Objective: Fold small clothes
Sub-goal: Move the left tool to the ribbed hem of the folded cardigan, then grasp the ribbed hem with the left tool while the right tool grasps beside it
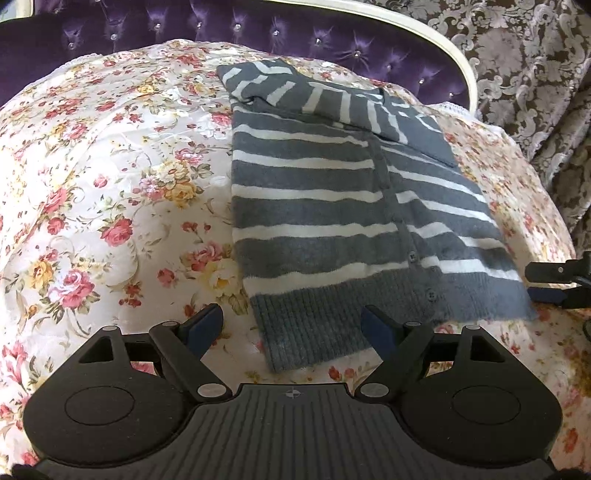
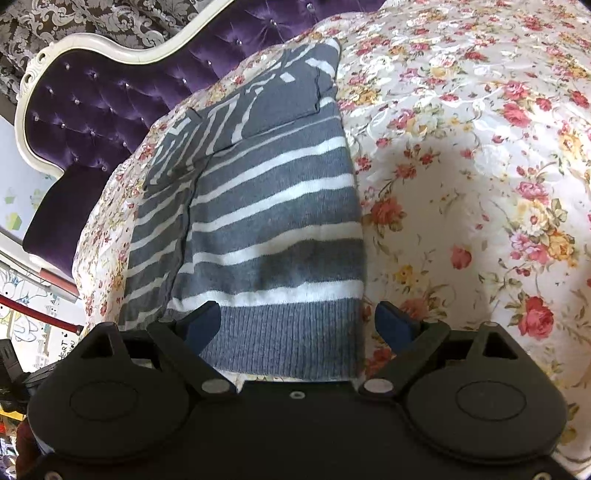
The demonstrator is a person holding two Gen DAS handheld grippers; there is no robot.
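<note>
Two sets of tongs gape wide, empty, over the ribbed hem of the striped cardigan (image 1: 332, 206) lying flat on the floral bedspread (image 1: 110, 184). The left gripper (image 1: 291, 325) and right gripper (image 2: 297, 321) should pinch both hem corners evenly, then fold toward the tucked sleeves.

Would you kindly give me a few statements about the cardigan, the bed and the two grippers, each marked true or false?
1. The striped cardigan lies on a floral bedspread. True.
2. The left gripper is shut on the hem. False: its fingers stand apart, gripping nothing.
3. A sleeve is folded across the cardigan's top. True.
4. The headboard is green. False: it is purple, tufted.
5. The right gripper is open at the ribbed hem. True.
6. The cardigan is plain red. False: it is grey with white stripes.
</note>
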